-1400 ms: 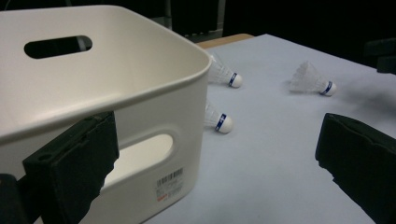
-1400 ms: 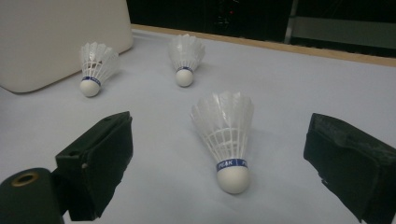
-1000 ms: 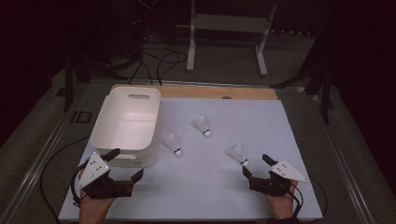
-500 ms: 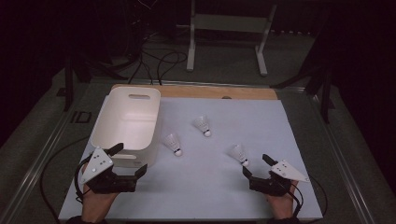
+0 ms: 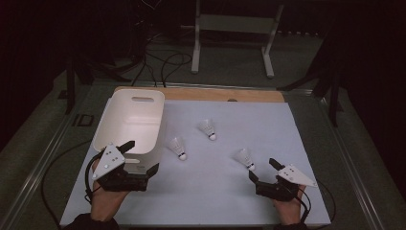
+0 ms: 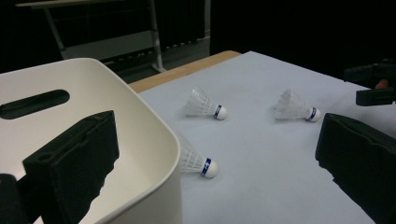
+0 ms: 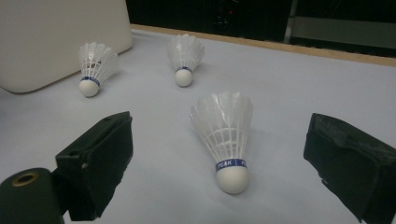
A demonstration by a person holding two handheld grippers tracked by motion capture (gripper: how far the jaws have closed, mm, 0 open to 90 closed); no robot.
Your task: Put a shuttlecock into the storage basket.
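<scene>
Three white shuttlecocks with blue bands lie on the pale sheet: one (image 5: 178,147) beside the white bin (image 5: 106,128), one (image 5: 207,128) farther back, one (image 5: 244,158) at the right. My right gripper (image 5: 262,168) is open just behind the right one; that shuttlecock (image 7: 226,135) lies between its jaws, cork towards me, untouched. My left gripper (image 5: 140,157) is open at the bin's near right corner. In the left gripper view one jaw hangs over the bin wall (image 6: 140,121), and the nearest shuttlecock (image 6: 196,161) lies just past that wall.
The bin is empty, with a slot handle (image 6: 32,102) in its far wall. A wooden strip (image 5: 201,93) borders the sheet at the back. A white metal stand (image 5: 230,33) and cables are on the floor beyond. Bare sheet (image 5: 210,191) lies between my hands.
My left gripper has moved forward and up to the bin's near corner. The right gripper and the shuttlecocks have stayed put.
</scene>
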